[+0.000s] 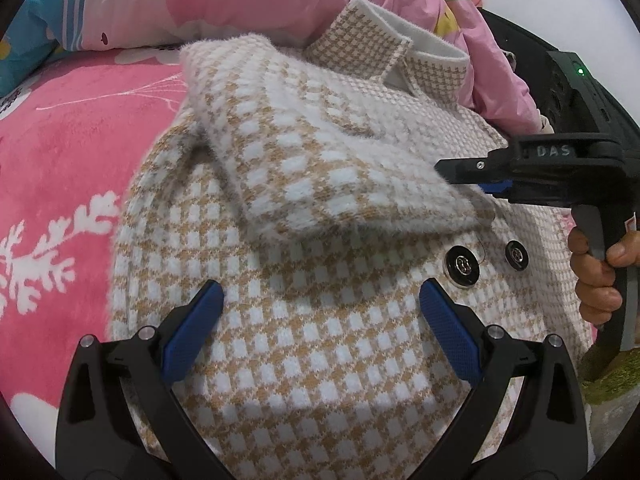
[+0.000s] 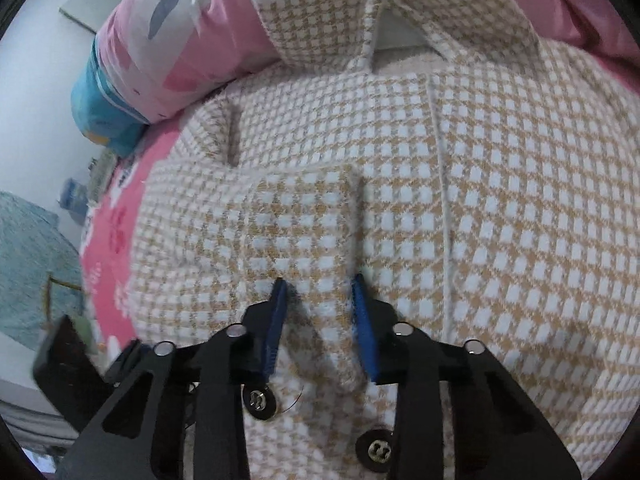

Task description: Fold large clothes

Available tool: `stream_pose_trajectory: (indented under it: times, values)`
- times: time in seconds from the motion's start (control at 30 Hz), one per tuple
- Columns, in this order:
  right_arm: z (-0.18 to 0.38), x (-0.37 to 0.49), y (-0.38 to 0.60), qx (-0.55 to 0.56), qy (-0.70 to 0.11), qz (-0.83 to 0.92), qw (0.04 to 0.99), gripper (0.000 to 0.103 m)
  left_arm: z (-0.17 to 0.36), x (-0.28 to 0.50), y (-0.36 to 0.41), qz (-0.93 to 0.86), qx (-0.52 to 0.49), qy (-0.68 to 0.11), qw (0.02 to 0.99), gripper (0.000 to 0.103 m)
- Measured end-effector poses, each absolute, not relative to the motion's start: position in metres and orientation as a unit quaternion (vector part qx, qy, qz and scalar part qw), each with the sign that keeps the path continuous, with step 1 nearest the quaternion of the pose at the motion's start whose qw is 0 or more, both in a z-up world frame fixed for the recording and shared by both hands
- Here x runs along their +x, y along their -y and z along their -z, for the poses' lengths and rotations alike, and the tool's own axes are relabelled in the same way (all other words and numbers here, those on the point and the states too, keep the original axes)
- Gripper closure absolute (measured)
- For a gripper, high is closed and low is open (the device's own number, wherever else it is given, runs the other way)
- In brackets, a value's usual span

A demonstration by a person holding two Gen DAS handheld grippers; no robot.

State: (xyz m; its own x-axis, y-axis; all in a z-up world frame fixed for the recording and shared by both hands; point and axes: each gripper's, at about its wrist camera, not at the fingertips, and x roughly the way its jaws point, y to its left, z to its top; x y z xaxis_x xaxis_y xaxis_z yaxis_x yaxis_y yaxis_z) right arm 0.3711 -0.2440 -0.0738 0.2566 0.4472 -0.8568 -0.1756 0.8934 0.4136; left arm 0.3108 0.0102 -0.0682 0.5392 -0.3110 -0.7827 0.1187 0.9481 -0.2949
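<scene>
Pink bed blanket (image 1: 60, 168) underlies checked coat (image 1: 320, 340), spread front-up. Left tool (image 1: 320, 312) hovers wide open above coat body, gripping nothing. Right tool (image 2: 318, 300) nearly closed, pinching folded sleeve's (image 1: 304, 152) cuff, likely to lay it across chest. Beyond: buttons (image 1: 464, 266), collar (image 1: 360, 40), pink bedding (image 1: 240, 4).

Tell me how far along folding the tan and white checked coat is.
Early. Done: one sleeve lies folded across the front of the tan and white checked coat on the pink blanket. In hand: the right gripper pinches that sleeve's cuff; the left gripper hovers open. Left: the body is unfolded, collar and black buttons exposed.
</scene>
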Motion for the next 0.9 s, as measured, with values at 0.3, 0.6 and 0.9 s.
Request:
stream_pose_trajectory:
  times: [0.3, 0.6, 0.9]
  values:
    - [-0.012, 0.360, 0.242, 0.100, -0.481, -0.178, 0.853, 0.095, 0.066, 0.302, -0.032, 0.151, -0.165, -0.430, 0.875, 0.008]
    - [-0.027, 0.381, 0.340, 0.141, -0.449, -0.103, 0.877, 0.095, 0.060, 0.300, -0.049, 0.139, -0.185, -0.426, 0.875, 0.008]
    - [0.012, 0.391, 0.408, 0.185, -0.481, -0.075, 0.854, 0.095, 0.059, 0.315, -0.060, 0.100, -0.190, -0.433, 0.875, 0.008]
